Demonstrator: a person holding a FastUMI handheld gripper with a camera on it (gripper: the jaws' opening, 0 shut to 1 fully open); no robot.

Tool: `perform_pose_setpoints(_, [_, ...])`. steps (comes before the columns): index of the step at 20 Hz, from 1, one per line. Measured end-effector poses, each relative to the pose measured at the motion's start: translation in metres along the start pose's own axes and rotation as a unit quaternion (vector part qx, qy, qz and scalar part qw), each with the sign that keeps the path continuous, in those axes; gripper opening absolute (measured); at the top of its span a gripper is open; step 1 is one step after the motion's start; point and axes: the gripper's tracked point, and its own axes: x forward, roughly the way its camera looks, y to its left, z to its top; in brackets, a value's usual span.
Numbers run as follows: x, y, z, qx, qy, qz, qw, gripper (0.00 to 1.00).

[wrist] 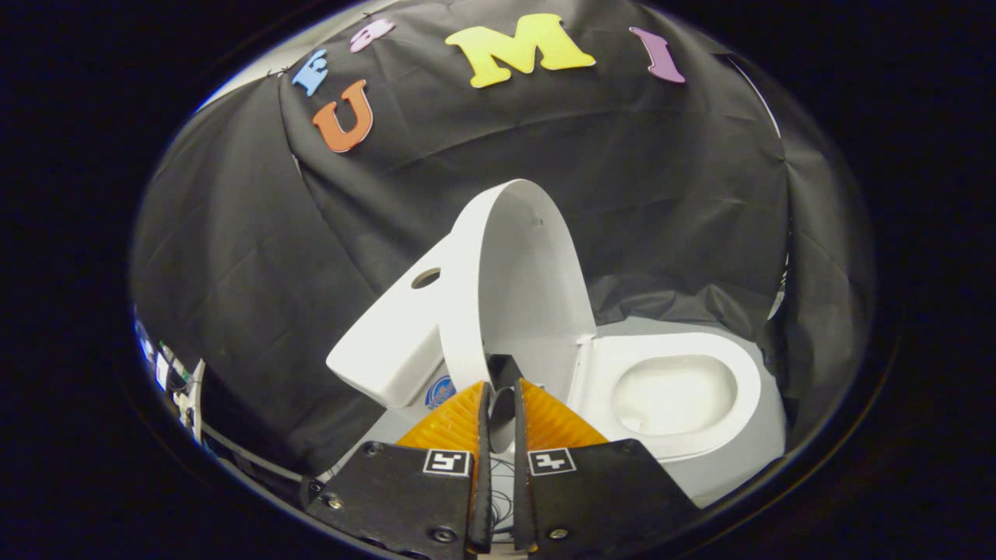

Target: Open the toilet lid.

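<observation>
Toilet lid, seat and cistern were plain glossy white throughout. The cloth wall behind the toilet was matt black and creased. A small round blue emblem marked the toilet below the cistern.

My one camera rides on the gripper, looking forward along its nearly closed fingers, close to the raised toilet lid (view tilted), with the booth wall beyond.
</observation>
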Motion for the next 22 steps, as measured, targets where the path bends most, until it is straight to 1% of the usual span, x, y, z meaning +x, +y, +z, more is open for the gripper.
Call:
perform_pose_setpoints(10, [0.015, 0.028, -0.001, -0.033, 0.007, -0.007, 0.999, 0.14])
perform_pose_setpoints(19, [0.025, 0.045, -0.002, -0.05, 0.008, -0.009, 0.999, 0.14])
perform_pose_setpoints(22, [0.027, 0.047, -0.001, -0.063, 0.007, -0.02, 0.998, 0.14])
